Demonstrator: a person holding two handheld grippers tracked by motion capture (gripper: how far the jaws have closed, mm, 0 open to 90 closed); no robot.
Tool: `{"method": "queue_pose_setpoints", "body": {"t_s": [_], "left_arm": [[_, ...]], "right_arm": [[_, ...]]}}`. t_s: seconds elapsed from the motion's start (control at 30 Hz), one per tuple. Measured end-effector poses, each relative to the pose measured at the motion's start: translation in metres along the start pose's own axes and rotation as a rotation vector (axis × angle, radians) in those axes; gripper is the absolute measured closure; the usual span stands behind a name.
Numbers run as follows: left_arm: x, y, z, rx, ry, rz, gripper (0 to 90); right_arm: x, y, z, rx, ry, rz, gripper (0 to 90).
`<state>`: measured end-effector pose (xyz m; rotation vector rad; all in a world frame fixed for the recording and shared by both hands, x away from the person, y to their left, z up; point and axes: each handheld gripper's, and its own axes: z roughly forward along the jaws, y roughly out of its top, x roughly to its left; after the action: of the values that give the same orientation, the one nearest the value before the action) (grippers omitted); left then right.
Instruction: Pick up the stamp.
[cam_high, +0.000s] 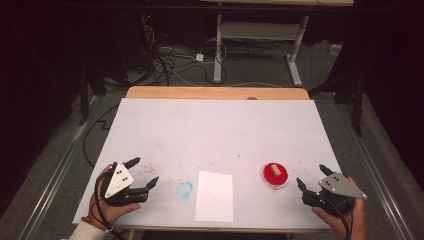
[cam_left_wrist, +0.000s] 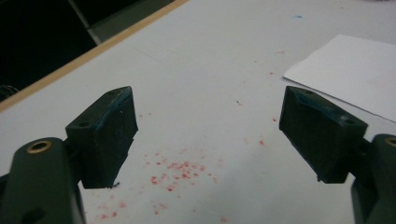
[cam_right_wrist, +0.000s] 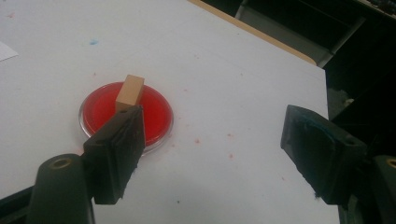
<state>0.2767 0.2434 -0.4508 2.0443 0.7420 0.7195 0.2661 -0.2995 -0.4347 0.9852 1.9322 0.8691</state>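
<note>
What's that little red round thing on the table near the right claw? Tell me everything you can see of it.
The red dish is a shallow round dish with a clear, glassy-looking rim, filled with what looks like red ink or paint. A small tan wooden-looking block stands in it, leaning a little. The dish sits flat on the white table cover, right of the sheet of white paper, with red specks scattered around it. The right claw is open beside it, not touching.

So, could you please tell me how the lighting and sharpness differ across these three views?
High view: the white tabletop is evenly lit and the surroundings are dark. Left gripper view: the red specks are fairly sharp and the near jaws are soft. Right gripper view: the red dish looks saturated, with slight blur on the wooden block.
</note>
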Motion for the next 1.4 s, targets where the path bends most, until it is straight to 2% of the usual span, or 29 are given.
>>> {"method": "queue_pose_setpoints", "body": {"t_s": [0.1,0.17,0.23,0.3,0.33,0.5,0.6,0.67,0.7,0.73,0.8,0.9,1.0,1.1,1.17,1.23,1.4], "left_arm": [[-0.001,-0.002,0.003,0.013,-0.004,0.011,17.8],[0.000,-0.003,0.005,0.018,-0.016,-0.011,17.8],[0.001,-0.003,0.005,0.019,-0.014,-0.011,17.8],[0.001,-0.005,0.005,0.017,-0.012,-0.024,17.8],[0.001,-0.006,0.005,0.020,-0.013,-0.027,17.9],[0.004,-0.007,0.005,0.026,-0.017,-0.039,17.5],[0.003,-0.007,0.006,0.031,-0.013,-0.033,17.4],[0.003,-0.007,0.006,0.028,-0.016,-0.035,17.5],[0.004,-0.007,0.006,0.024,-0.018,-0.038,17.7],[0.004,-0.007,0.006,0.028,-0.023,-0.039,17.7],[0.003,-0.007,0.007,0.038,-0.022,-0.036,17.5],[0.003,-0.008,0.007,0.041,-0.023,-0.041,17.7],[0.003,-0.008,0.006,0.043,-0.023,-0.041,17.7],[0.004,-0.009,0.006,0.039,-0.030,-0.050,17.7],[0.003,-0.009,0.006,0.039,-0.032,-0.051,17.8],[0.003,-0.009,0.006,0.044,-0.035,-0.050,18.3],[0.003,-0.010,0.005,0.048,-0.036,-0.053,18.3]], "right_arm": [[0.000,0.000,0.000,0.002,0.001,0.000,22.0],[-0.001,0.000,0.000,0.002,0.019,0.018,22.4],[-0.001,0.001,0.000,0.012,0.028,0.046,25.0],[-0.003,0.002,0.000,0.002,0.082,0.059,25.3],[-0.004,0.004,0.000,0.011,0.092,0.055,26.0],[-0.010,0.026,0.003,0.061,0.144,0.081,27.4],[-0.011,0.043,0.006,0.104,0.141,0.060,31.0],[-0.009,0.053,0.012,0.140,0.161,0.040,37.4],[-0.007,0.057,0.017,0.155,0.155,0.029,37.8],[-0.006,0.060,0.022,0.173,0.155,0.030,39.7],[-0.002,0.064,0.033,0.222,0.202,0.046,40.1],[0.006,0.067,0.049,0.288,0.237,0.054,41.3],[0.013,0.067,0.063,0.329,0.244,0.043,45.4],[0.017,0.066,0.074,0.357,0.249,0.049,50.5],[0.020,0.065,0.078,0.355,0.246,0.045,55.6],[0.023,0.063,0.081,0.357,0.256,0.046,56.5],[0.025,0.056,0.093,0.384,0.239,0.046,59.9]]}}
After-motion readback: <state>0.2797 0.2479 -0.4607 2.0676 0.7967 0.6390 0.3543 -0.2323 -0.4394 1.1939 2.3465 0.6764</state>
